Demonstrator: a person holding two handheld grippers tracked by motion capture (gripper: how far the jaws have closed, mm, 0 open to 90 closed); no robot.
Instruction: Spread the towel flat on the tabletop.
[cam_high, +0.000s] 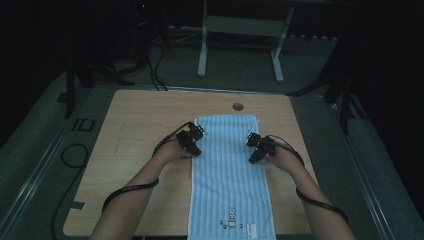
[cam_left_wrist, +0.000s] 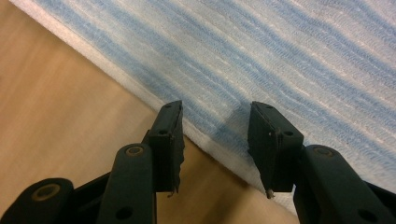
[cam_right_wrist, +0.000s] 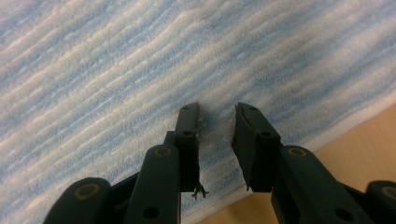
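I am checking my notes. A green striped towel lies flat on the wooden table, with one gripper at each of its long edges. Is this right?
Not quite: the towel is blue and white striped, not green, as the high view shows. The rest holds: it lies flat on the wooden table, with the left gripper and the right gripper at its long edges.

blue-and-white striped towel, black tongs

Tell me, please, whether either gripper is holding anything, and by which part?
Nothing is held: the left gripper and right gripper stand open over the towel's long edges.
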